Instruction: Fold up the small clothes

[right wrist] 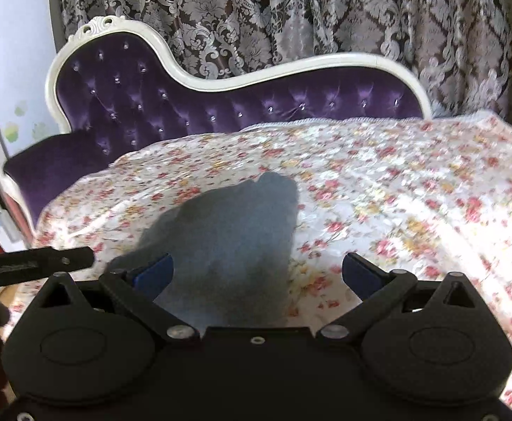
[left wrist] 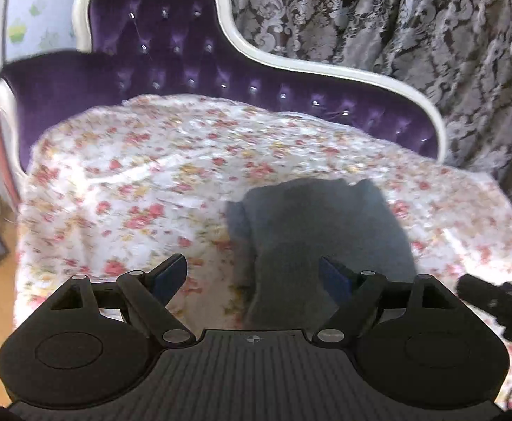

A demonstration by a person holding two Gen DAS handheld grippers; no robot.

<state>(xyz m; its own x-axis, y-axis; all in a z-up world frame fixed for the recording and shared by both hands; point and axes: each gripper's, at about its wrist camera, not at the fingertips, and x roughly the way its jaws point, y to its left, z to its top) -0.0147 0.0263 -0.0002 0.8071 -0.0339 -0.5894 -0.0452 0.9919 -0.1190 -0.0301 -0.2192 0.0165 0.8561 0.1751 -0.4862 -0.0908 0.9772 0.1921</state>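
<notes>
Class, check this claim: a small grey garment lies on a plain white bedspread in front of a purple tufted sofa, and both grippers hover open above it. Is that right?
One detail is wrong: the bedspread is not plain white but printed with red and yellow flowers, as the right wrist view shows. The small grey garment does lie on it before the purple tufted sofa, with the left gripper and right gripper open.

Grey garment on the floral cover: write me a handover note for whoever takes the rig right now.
Left gripper: open, empty, above the near edge of the small grey fabric garment.
Right gripper: open, empty, over the same garment.
The garment lies loosely bunched on the floral bedspread over the purple tufted sofa.
Done: no neat fold visible.
Left: grasp, spread, fold.
</notes>
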